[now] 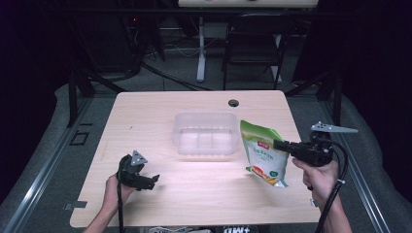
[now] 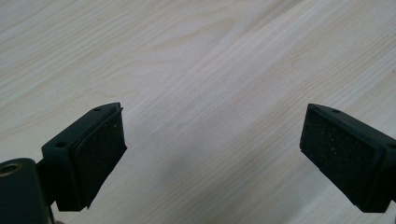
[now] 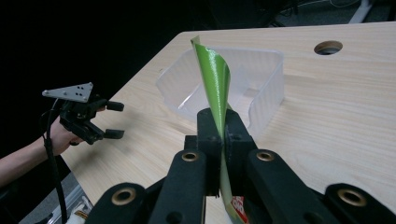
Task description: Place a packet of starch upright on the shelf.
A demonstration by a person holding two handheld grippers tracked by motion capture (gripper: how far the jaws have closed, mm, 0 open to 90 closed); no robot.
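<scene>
While the pale wooden table [image 1: 160,199] lies bare in front, the clear plastic tub [image 1: 206,133] sits at its middle, just left of the green printed snack pouch [image 1: 264,154], which hangs above the table with its long axis upright, top edge up and slightly toward the tub. The right gripper [image 1: 279,144] is clamped on the pouch's side edge and is the nearer to the tub; the left gripper [image 1: 154,179], jaws apart and holding nothing, hovers near the table's front left
</scene>
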